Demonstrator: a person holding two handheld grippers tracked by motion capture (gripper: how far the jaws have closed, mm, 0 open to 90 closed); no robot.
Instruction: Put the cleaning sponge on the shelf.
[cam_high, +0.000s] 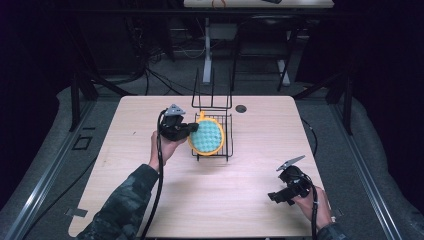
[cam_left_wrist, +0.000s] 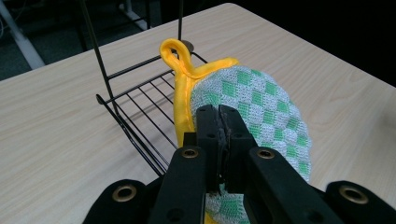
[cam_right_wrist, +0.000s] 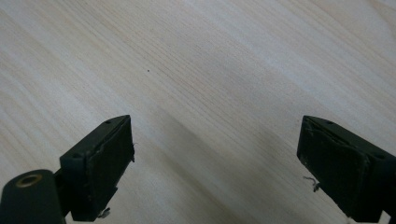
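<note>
Pot holder (cam_high: 206, 137), green checks with yellow trim, lies over the wire rack (cam_high: 224, 150) near the tabletop's far edge, clamped by the left gripper (cam_high: 189, 128). The right gripper (cam_high: 276, 197), jaws apart, hovers near the near right corner.

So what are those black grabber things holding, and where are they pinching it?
The left gripper pinches the round green-checked pot holder at its edge, over the wire rack. The right gripper holds nothing; its fingers stand apart.
</note>
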